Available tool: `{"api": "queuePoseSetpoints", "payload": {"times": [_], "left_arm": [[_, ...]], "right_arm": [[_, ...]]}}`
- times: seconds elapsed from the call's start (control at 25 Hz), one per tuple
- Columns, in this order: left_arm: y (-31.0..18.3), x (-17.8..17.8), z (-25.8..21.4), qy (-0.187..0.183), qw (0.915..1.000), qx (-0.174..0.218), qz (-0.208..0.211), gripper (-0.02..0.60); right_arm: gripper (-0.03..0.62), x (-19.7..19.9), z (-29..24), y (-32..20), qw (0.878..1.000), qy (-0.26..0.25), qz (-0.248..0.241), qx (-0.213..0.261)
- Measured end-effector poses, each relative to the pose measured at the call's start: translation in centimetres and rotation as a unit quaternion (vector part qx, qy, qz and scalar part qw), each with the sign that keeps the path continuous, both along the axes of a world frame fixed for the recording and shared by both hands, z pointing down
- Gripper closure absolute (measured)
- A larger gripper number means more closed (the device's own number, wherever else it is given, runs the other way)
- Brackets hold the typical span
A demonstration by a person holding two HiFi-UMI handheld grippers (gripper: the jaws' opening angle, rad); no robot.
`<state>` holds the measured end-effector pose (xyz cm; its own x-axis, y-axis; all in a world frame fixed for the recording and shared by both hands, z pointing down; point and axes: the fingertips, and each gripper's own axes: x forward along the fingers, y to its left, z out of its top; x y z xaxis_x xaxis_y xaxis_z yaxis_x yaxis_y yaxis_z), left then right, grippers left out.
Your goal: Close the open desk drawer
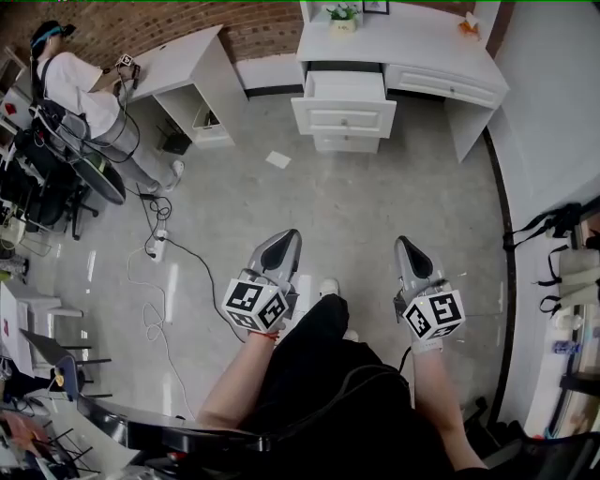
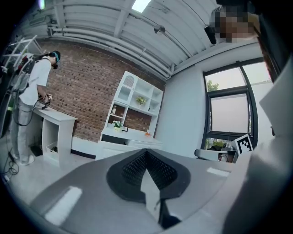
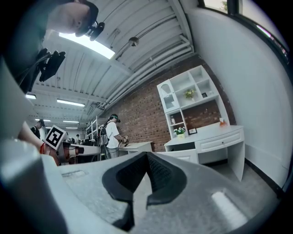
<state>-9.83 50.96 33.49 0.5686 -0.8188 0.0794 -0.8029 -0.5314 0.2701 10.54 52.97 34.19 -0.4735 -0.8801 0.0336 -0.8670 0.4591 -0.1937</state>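
Note:
Across the room, at the top of the head view, stands a white desk (image 1: 412,47). Its top left drawer (image 1: 343,101) is pulled out over the floor. Both grippers are held low in front of the person's legs, far short of the desk. My left gripper (image 1: 285,241) is shut and holds nothing. My right gripper (image 1: 406,247) is also shut and empty. In the left gripper view the shut left gripper (image 2: 146,154) points toward the desk (image 2: 126,137) and the shelf unit above it. The right gripper view shows the shut right gripper (image 3: 147,157) with the desk (image 3: 215,137) to its right.
A second white desk (image 1: 187,70) stands at the back left, with a person (image 1: 80,84) working at it. Cables and a power strip (image 1: 157,246) lie on the floor to the left. A sheet of paper (image 1: 277,159) lies near the drawer. A potted plant (image 1: 342,14) sits on the desk.

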Motion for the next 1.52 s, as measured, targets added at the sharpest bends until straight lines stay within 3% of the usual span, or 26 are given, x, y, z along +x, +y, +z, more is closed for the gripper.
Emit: {"api": "queuePoseSetpoints", "payload": {"times": [0.56,0.92,1.52], "left_arm": [[-13.1,-0.9,1.6,0.005,0.9999,-0.009,-0.009,0.58],[-21.2,-2.0,2.2,0.01,0.9998,-0.016,0.0,0.58],[-27.3,-3.5,3.7,0.014,0.9992,-0.036,0.007,0.58]], "right_arm": [[0.594,-1.4,0.6,-12.9,1.0,0.009,-0.019,-0.01],[0.594,-2.0,1.6,-20.3,1.0,0.0,0.0,-0.029],[0.594,-3.3,3.4,-26.5,0.998,0.0,0.013,-0.055]]}}
